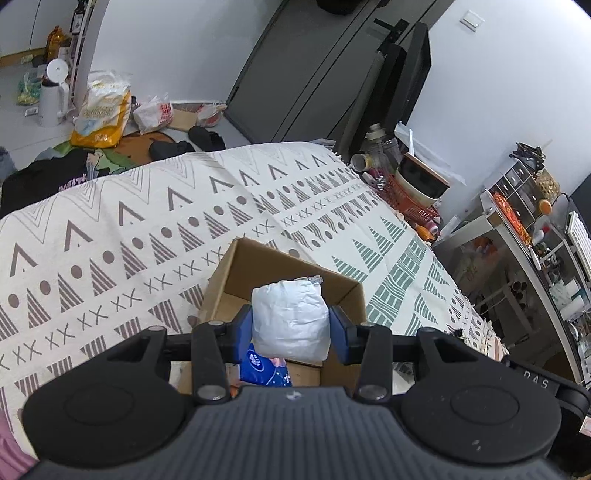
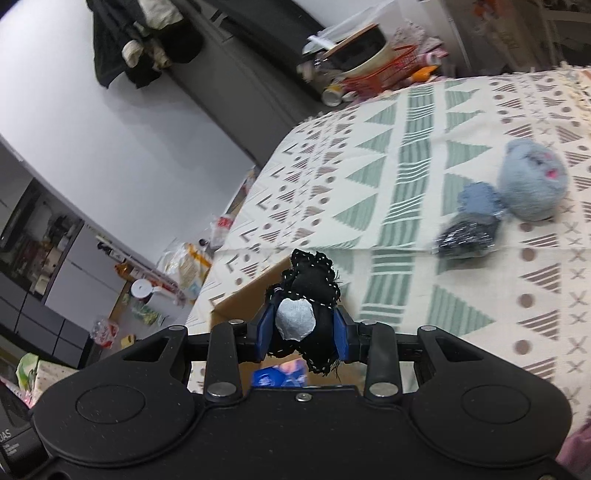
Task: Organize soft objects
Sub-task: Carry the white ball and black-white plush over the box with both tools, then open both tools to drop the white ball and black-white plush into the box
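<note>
At the bottom centre of the left wrist view, the left gripper is closed onto a white crinkled pouch, its blue pads pressed against both sides. Directly under and behind it an open cardboard box sits on the patterned bedspread, and a blue printed packet lies inside the box at lower centre, partly hidden by the gripper body. Farther off, along the right edge of the bed, an orange wire basket holds a dark bowl, and cluttered shelves fill the far right. At upper left, on the floor beyond the bed, stand a yellow-and-white bag and a white kettle.

In the right wrist view, the right gripper at lower centre is clamped on a black stitched cloth toy with a pale grey oval patch facing the camera. Just behind it at centre left, a corner of the cardboard box shows. Beyond, at middle right on the bedspread, a dark shiny bundle lies touching a light blue plush toy. A dark garment hangs at upper left.
</note>
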Demonstrator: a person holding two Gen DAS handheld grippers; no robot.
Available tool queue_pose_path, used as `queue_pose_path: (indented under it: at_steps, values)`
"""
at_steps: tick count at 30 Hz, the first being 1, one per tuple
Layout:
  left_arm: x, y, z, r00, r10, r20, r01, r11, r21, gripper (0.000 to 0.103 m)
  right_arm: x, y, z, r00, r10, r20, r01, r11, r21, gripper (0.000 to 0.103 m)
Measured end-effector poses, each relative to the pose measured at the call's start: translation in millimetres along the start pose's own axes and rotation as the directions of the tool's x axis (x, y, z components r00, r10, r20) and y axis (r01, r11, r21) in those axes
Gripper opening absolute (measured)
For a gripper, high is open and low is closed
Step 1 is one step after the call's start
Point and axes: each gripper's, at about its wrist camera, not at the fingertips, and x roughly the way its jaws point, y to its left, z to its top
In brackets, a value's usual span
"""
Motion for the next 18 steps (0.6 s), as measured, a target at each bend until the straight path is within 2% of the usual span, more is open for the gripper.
queue_pose_path:
  at_steps: [6, 13, 16, 18]
  values:
    - [2.9, 7.3, -1.4, 1.0, -0.003, -0.013, 0.003, 1.0, -0.011, 0.043, 16.0, 23.1, -9.7, 0.999, 0.012, -0.033, -0.013, 0.999, -0.036, 0.034]
    - [1.7, 13.4, -5.2, 1.0, 0.002, -0.022, -0.002, 1.0, -0.021, 0.043, 27.2, 31.9, -21.4, 0.996, 0.012, -0.09, -0.018, 0.998, -0.06, 0.035]
    - [1.2, 14.8, -7.1, 1.0, 0.003, -0.028, -0.004, 1.0, -0.014, 0.043, 30.0, 34.2, -30.3, 0.99, 0.013, -0.141, -0.026, 0.996, -0.086, 0.043]
    - [1.0, 13.8, -8.9, 0.999, 0.015, -0.028, -0.015, 1.0, -0.004, 0.043, 31.9, 34.3, -34.7, 0.986, -0.006, -0.167, -0.01, 0.995, -0.097, 0.053]
